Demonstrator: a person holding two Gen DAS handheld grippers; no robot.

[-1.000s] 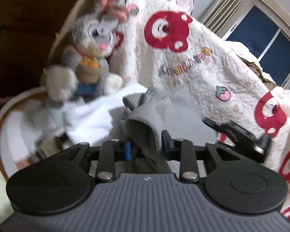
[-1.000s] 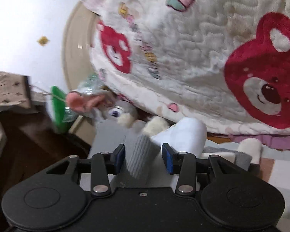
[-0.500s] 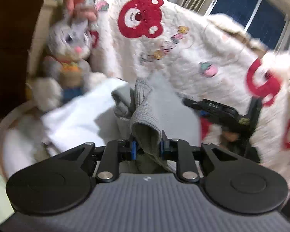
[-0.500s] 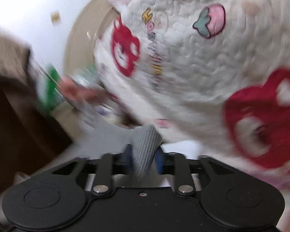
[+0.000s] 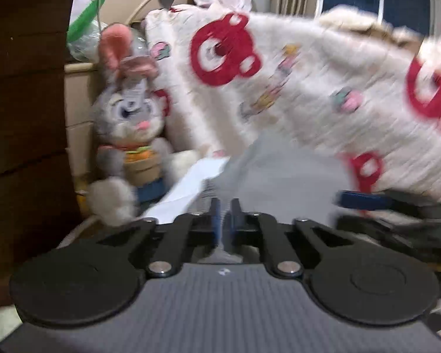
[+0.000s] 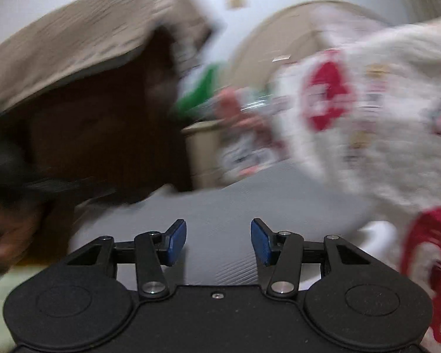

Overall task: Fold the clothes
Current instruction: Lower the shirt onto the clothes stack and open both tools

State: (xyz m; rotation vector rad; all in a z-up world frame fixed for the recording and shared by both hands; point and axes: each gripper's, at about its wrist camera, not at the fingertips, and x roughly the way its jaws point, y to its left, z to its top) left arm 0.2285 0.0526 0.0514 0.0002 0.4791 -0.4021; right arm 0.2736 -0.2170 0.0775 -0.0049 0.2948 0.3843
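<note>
Left gripper (image 5: 225, 216) pinched tight on a thin edge of the grey garment (image 5: 279, 173), cloth stretched ahead toward the bear-print quilt (image 5: 308, 88). Right gripper (image 6: 218, 242) open, pads (image 6: 176, 242) wide apart and clear of the grey garment (image 6: 220, 206) spread just beyond them. Plush rabbit (image 5: 132, 123) propped at left.

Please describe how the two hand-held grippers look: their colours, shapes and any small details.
Each hand-held gripper, left and right, has a black body with two round black discs at the front corners. Black link arms joined by silver rivets carry two fingers with blue ribbed pads. The left one's top is grey and ribbed, with a small white mark at its centre; the right one's top is plain black with a small screw.
</note>
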